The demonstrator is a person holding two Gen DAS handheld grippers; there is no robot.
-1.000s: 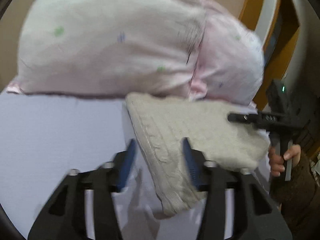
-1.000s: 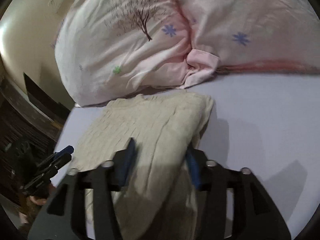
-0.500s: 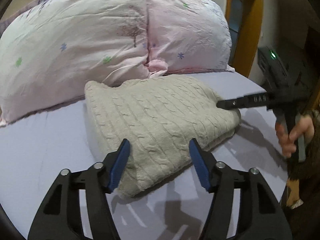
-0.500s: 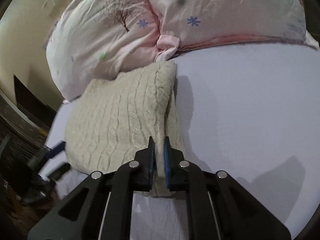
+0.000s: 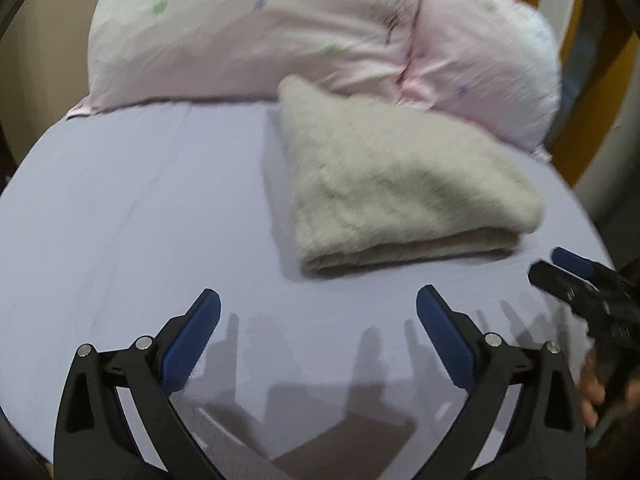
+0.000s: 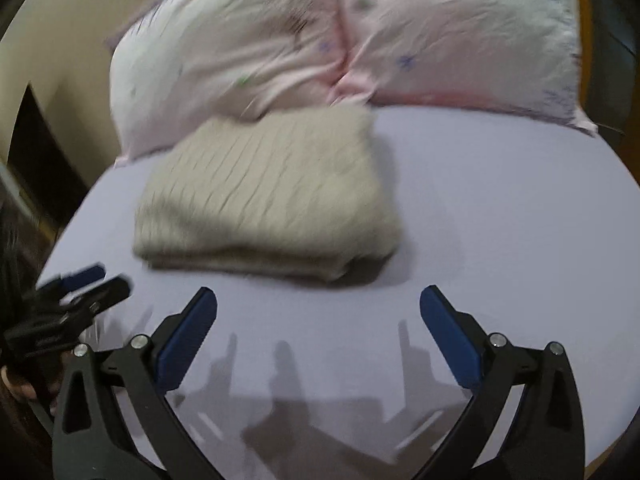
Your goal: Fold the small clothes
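Observation:
A cream cable-knit sweater [image 5: 396,184] lies folded in a flat stack on the lilac bed sheet [image 5: 132,216], its far edge against the pillows. It also shows in the right wrist view [image 6: 272,196]. My left gripper [image 5: 318,308] is open and empty, hovering over bare sheet just in front of the sweater. My right gripper [image 6: 318,304] is open and empty, also short of the sweater's near edge. The right gripper appears at the right edge of the left wrist view [image 5: 568,272]; the left gripper appears at the left edge of the right wrist view [image 6: 86,280].
Two pale pink pillows [image 5: 280,28] with small flower prints lie across the head of the bed, also in the right wrist view [image 6: 360,36]. A beige wall [image 6: 60,40] is at the left, wooden orange door framing [image 5: 600,80] at the right.
My right gripper was shut on the sweater's edge; it has let go, opened and drawn back. My left gripper has also drawn back from over the sweater. The sweater lies still.

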